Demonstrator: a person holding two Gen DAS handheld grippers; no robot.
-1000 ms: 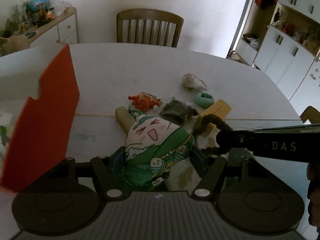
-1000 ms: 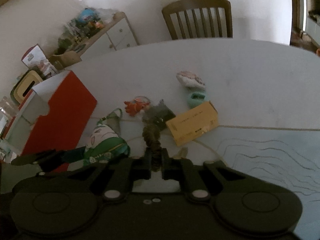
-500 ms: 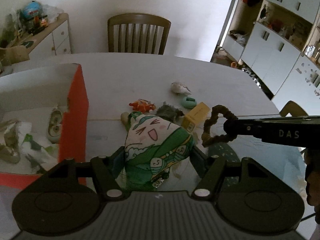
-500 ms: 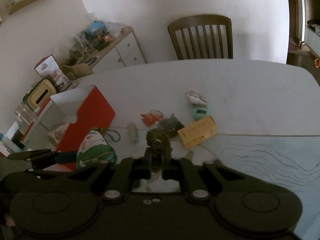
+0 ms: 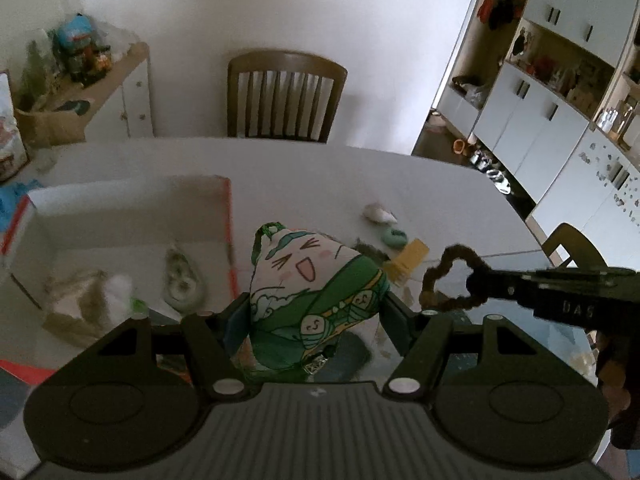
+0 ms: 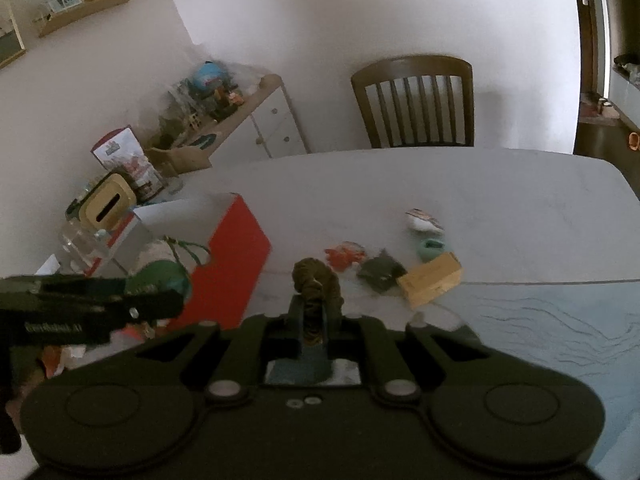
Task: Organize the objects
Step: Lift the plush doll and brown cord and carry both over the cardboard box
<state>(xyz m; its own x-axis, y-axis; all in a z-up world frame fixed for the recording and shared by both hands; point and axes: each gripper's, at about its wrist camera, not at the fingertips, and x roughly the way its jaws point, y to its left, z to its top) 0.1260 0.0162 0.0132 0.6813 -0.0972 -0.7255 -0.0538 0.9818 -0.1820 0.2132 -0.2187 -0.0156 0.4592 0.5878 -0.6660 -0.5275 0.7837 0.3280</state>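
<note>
Holding two things at once, I am in the carrying step of the tidying. My left gripper (image 5: 316,312) is closed on the green and white plush toy (image 5: 316,280), the one with a laughing face printed on it; the fingers (image 5: 394,320) press its sides and the toy stands up between them, its green loop on top. My right gripper (image 6: 314,312) is nearly fully closed and pinches the brown fuzzy ring (image 6: 316,278), which looks like a hair scrunchie; in the left view the same ring (image 5: 452,280) hangs in the air at the tip, above the table (image 5: 440,184) and touching nothing.

Just beside the plush toy, on my left, is the red and white box (image 5: 120,208), open on top. Inside it I see some soft things already, one of them a pale avocado-like toy (image 5: 182,280). Farther out on the table lie an orange toy (image 6: 344,254), a dark cloth piece (image 6: 380,270), a yellow carton (image 6: 430,282), a mint green ring (image 6: 432,248) and a small white thing (image 6: 422,218), near to each other, not yet collected.

I judge the next move is to bring the plush toy over the box wall and let it go inside, then the scrunchie. The toy is bulky, so I should clear the edge well before opening.
</note>
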